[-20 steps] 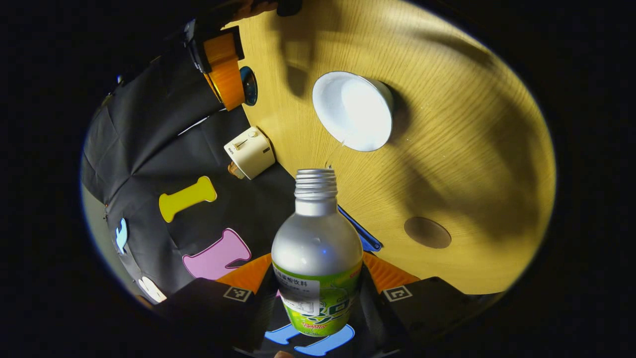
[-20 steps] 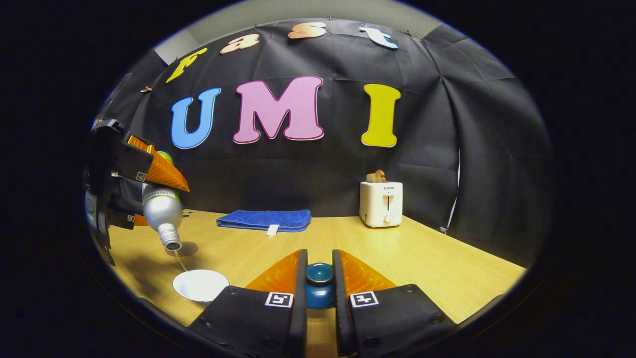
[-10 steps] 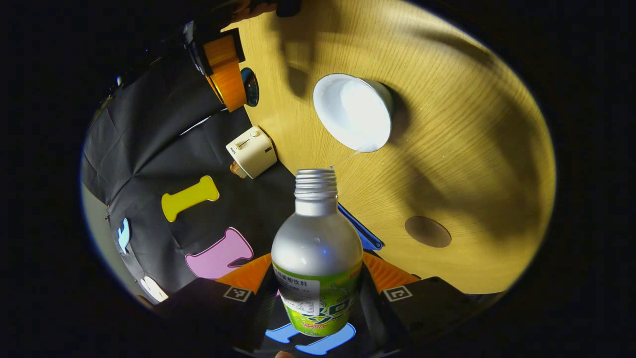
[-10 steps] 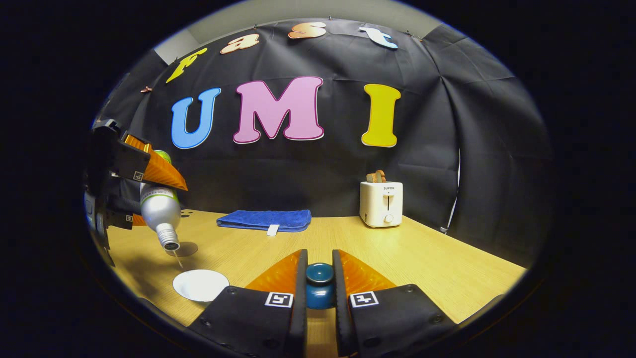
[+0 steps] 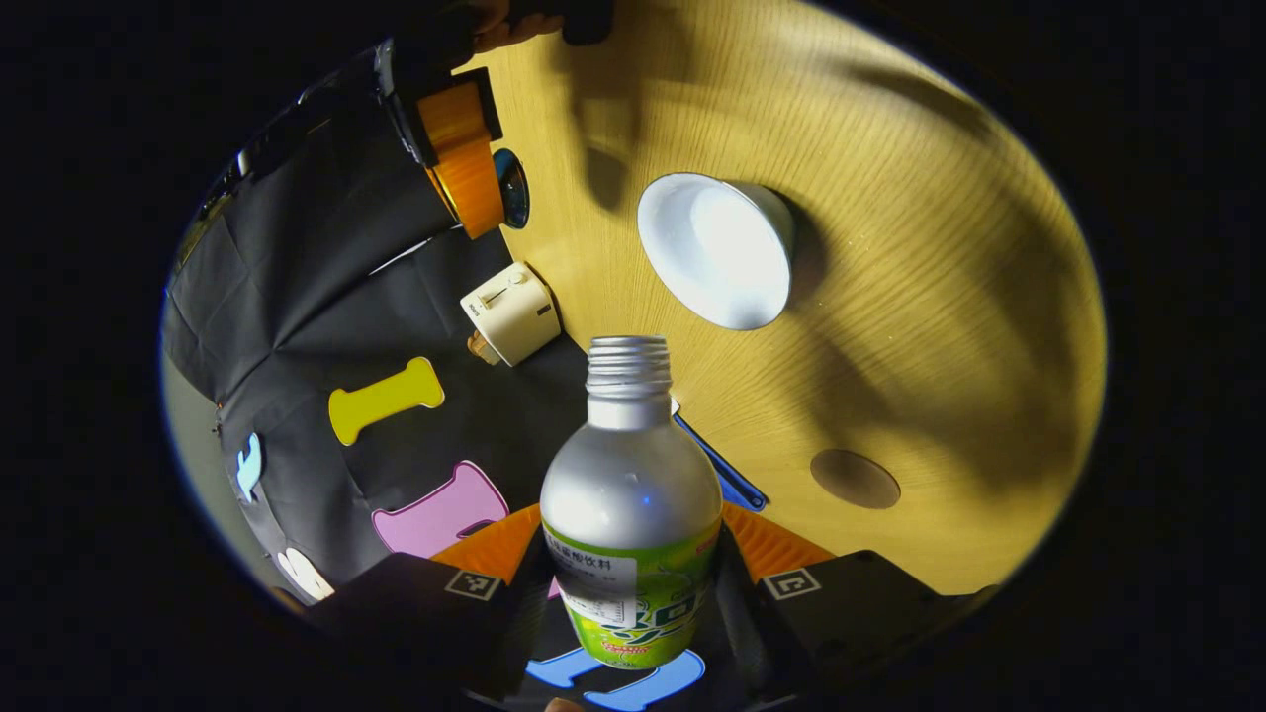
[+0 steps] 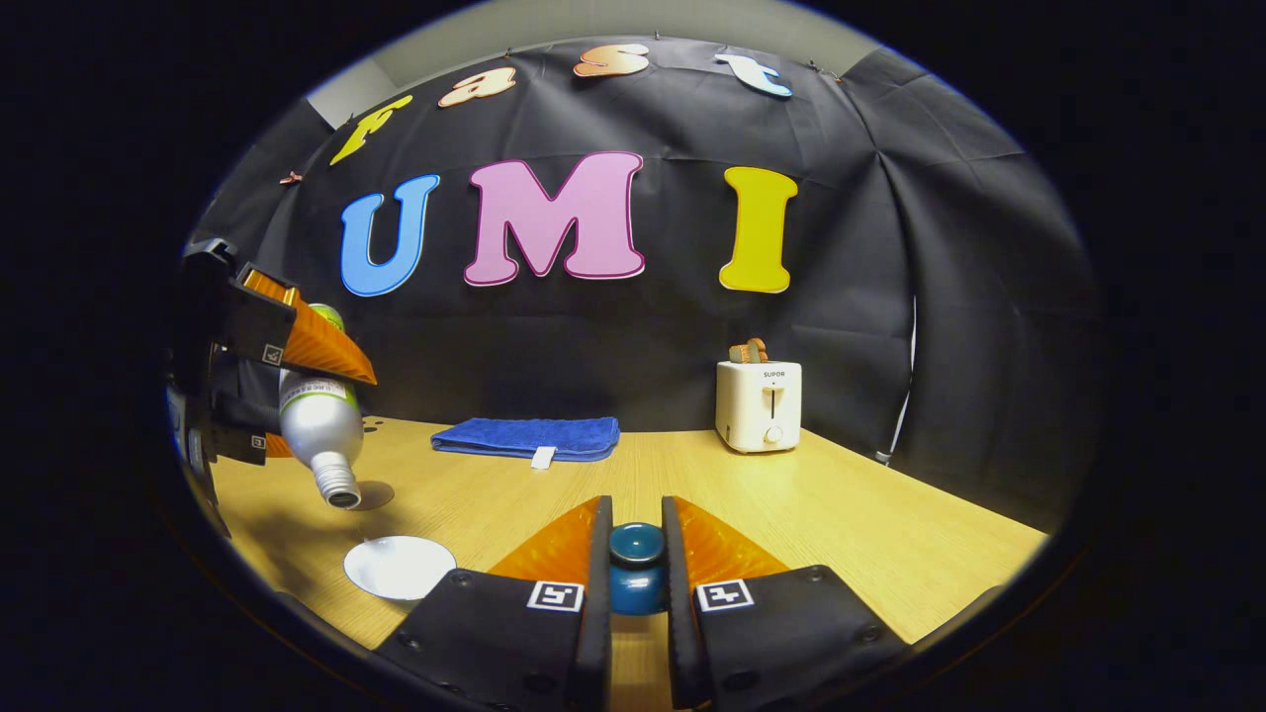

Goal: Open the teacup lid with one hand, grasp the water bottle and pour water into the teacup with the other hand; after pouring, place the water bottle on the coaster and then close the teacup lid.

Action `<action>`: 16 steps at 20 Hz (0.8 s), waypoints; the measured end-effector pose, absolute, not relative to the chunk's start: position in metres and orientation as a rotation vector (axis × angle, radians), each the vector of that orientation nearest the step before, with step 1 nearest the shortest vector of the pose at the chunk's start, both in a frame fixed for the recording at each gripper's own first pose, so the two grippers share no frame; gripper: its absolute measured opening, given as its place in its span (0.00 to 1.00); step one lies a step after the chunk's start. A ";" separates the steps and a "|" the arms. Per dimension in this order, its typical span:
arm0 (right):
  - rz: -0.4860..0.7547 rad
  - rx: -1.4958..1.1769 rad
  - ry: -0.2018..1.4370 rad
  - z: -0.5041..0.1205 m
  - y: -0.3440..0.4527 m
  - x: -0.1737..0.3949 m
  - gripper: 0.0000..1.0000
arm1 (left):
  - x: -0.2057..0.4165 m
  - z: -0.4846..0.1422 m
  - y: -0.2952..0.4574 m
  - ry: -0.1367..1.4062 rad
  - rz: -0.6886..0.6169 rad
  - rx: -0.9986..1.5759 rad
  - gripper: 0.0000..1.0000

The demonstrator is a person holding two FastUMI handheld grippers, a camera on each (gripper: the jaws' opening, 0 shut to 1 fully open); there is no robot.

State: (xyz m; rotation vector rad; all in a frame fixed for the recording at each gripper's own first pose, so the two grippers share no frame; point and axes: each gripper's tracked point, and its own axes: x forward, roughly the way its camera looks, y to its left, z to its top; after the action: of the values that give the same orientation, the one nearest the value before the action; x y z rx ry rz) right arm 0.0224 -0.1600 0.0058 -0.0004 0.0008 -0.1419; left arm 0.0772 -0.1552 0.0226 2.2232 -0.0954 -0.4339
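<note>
Pour had just stopped. A sec earlier a thin stream ran from the bottle (image 5: 630,494) mouth into the cup (image 5: 714,249); by this moment no stream showed in either view, and the bottle neck sat a bit higher and farther from the cup rim than half a sec before.

Left claw (image 5: 633,554) was clamped on the bottle body, both fingers pressed against it at the bottom center of the left gripper view, neck pointing up-frame toward the cup, which sat upper center w/ its lid off. In the right gripper view the bottle (image 6: 318,425) hung tilted mouth-down at the left edge, above and a little behind the cup (image 6: 400,567) at lower left.

Right claw (image 6: 635,574) was closed on the lid (image 6: 635,566) knob at bottom center of its view, held up off the table (image 6: 870,524). Same lid pinched by that claw appeared upper left in the left gripper view.

Coaster (image 5: 856,479), the dark disc on the table, lay lower right in the left gripper view, near the cup but apart from it.

Probably means pouring is done; next would be righting the bottle and setting it on the coaster, then lid back on the cup. Water level in the cup: can't tell.
</note>
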 end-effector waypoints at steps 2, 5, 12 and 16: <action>-0.142 0.000 0.001 0.006 -0.160 0.023 0.27 | 0.078 0.019 -0.154 -0.105 -0.444 2.186 0.81; -0.142 0.000 0.001 0.006 -0.160 0.023 0.27 | 0.076 0.013 -0.149 -0.108 -0.444 2.030 0.81; -0.142 -0.001 0.001 0.006 -0.160 0.023 0.27 | 0.073 0.030 -0.124 -0.051 -0.291 1.262 0.80; -0.141 -0.001 0.000 0.006 -0.160 0.023 0.27 | 0.074 0.046 -0.089 -0.057 -0.166 0.759 0.80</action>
State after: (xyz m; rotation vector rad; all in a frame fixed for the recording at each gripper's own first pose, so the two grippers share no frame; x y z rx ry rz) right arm 0.0227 -0.1598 0.0058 -0.0006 0.0002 -0.1412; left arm 0.0744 -0.0895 0.0464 0.7595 -0.0574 -0.1664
